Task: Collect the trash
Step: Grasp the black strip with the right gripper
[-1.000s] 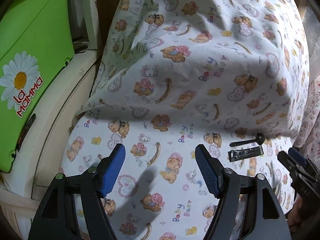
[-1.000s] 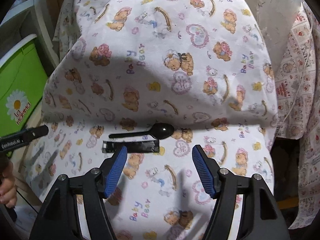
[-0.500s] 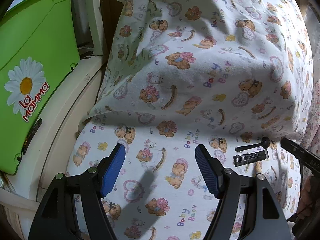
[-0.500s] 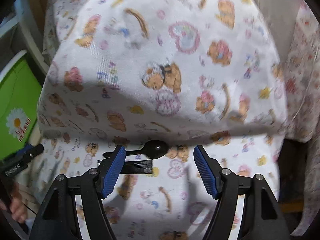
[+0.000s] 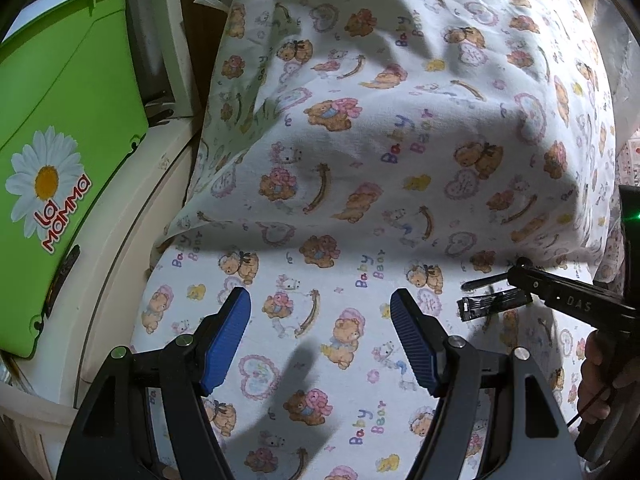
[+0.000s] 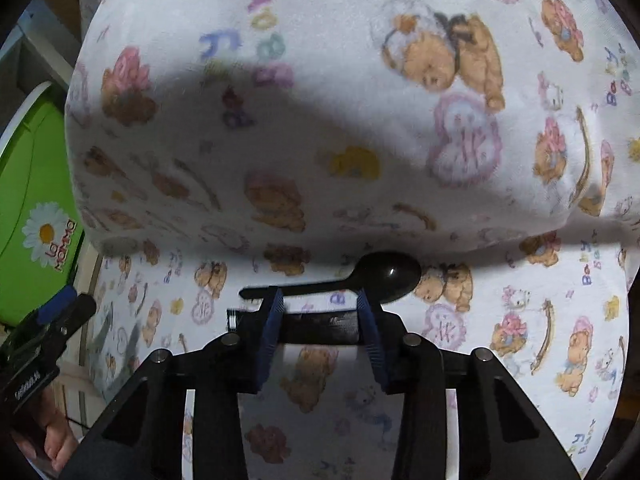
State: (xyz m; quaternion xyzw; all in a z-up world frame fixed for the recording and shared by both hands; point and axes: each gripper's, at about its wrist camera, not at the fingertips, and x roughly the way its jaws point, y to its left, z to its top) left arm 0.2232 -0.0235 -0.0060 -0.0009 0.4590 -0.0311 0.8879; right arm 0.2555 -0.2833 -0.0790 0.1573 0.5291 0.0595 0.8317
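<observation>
- Looking along our right gripper (image 6: 320, 308), we see its jaws, just closing, straddle the flat black plastic wrapper (image 6: 320, 326) on the bear-print sheet (image 6: 320, 140), grip uncertain.
- Only our left-wrist view shows our left gripper (image 5: 320, 336) wide open and empty.

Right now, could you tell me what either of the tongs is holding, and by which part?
Nothing yet. The right tongs, jaws just closing, straddle the black wrapper mid-length beside the spoon; contact is unclear. The left tongs are open.
</observation>
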